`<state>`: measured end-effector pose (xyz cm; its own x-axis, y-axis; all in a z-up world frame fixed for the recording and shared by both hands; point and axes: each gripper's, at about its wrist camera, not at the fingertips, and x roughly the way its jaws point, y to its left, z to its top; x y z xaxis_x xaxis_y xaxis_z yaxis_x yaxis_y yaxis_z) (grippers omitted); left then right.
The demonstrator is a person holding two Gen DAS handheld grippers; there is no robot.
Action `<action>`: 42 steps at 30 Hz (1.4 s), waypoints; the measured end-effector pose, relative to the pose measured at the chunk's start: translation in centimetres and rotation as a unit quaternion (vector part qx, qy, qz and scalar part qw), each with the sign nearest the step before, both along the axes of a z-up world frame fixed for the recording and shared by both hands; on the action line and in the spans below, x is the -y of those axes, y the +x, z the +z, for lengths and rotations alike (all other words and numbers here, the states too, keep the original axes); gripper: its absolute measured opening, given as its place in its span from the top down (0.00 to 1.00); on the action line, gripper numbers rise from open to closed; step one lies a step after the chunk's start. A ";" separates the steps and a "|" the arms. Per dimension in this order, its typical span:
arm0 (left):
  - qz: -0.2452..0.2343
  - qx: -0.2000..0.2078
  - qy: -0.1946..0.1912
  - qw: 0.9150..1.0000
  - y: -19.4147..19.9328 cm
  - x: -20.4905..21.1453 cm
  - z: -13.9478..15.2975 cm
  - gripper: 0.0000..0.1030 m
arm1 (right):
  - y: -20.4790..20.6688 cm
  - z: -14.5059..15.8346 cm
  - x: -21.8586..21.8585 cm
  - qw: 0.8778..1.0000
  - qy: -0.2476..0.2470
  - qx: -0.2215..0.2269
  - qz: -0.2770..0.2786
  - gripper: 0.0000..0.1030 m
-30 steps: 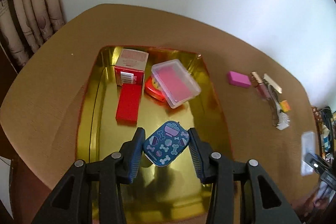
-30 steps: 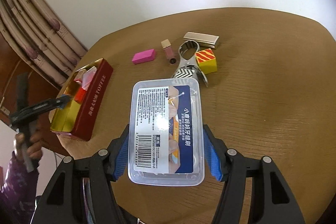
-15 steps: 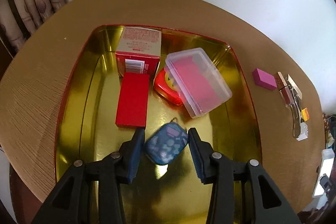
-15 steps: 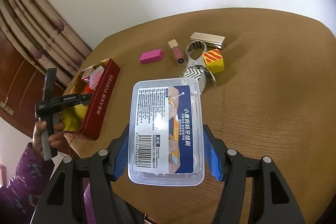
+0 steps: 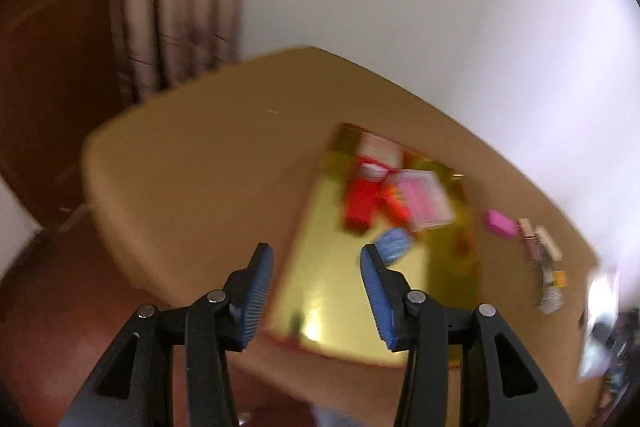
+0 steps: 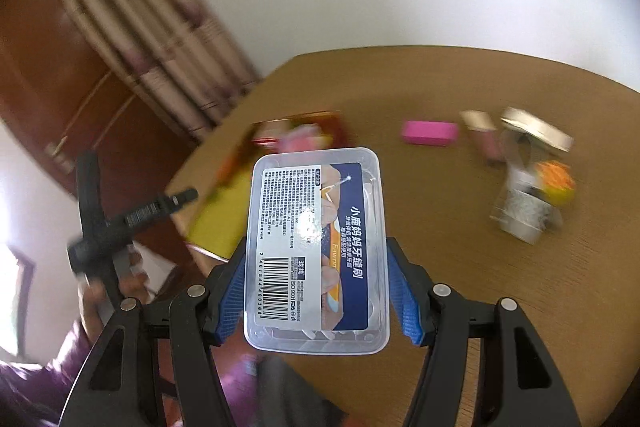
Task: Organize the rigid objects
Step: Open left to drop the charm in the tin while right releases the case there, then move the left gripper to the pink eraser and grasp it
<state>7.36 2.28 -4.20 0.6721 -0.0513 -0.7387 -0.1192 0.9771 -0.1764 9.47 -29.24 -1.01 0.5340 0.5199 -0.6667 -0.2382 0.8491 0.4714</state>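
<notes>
tin [image 5: 320, 307] already loaded: red boxes, blue pouch [image 5: 394, 245] | left gripper [image 5: 316, 291] spread, empty | clear box [image 6: 316, 251] clamped by right gripper [image 6: 316, 287] | pink block [image 6: 430, 133], clips left out far right

Gold tray [image 5: 320, 291], blue pouch [image 5: 394, 245], pink block [image 6: 429, 133], clear box [image 6: 316, 251] with navy label

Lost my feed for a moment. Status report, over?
Left gripper open, empty, above tin. Right gripper shut on clear box. Blue pouch lies in tin. Path to tin clear.
</notes>
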 end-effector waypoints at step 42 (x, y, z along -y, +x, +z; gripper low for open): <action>0.004 0.043 0.095 0.994 -3.8 -1.4 0.4 0.52 | 3.0 -4.6 -3.4 0.991 -0.099 0.042 -0.083 0.21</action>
